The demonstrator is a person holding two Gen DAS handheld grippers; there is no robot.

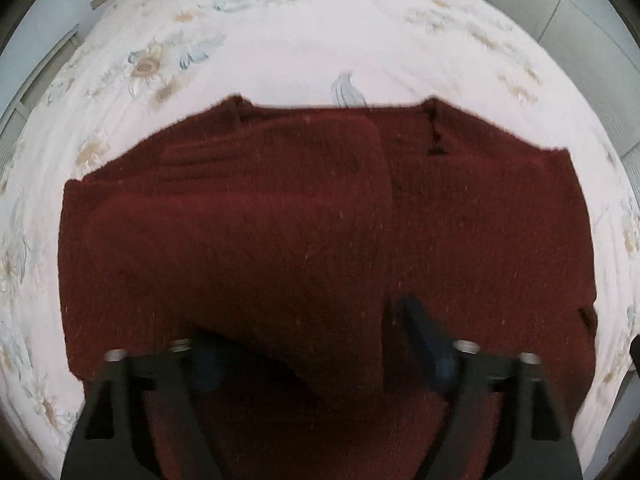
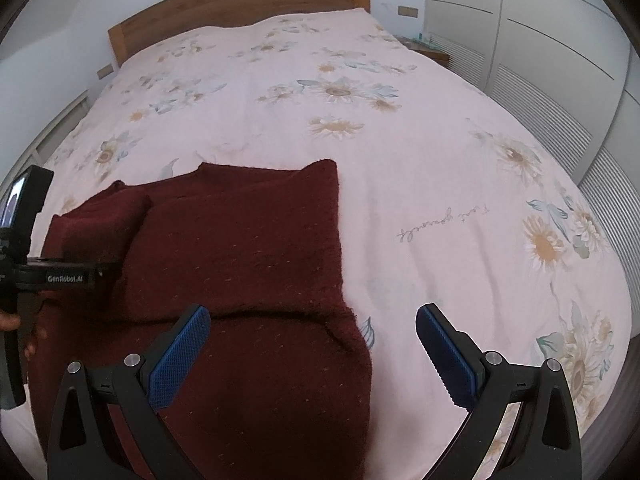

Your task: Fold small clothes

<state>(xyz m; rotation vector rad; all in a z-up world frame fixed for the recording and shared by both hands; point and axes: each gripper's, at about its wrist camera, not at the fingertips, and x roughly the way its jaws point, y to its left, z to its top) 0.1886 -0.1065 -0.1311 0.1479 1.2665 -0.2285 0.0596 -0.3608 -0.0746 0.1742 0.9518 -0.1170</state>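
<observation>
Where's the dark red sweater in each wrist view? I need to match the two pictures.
Left wrist: dark red sweater fills the centre and bottom, under the left tongs.
Right wrist: lower left, beside the right tongs.
Shared landmark: floral bedspread.

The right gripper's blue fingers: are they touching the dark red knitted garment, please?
Cannot tell. In the right wrist view the right gripper is open over the dark red knitted garment's edge; no gap or contact shows plainly.
</observation>
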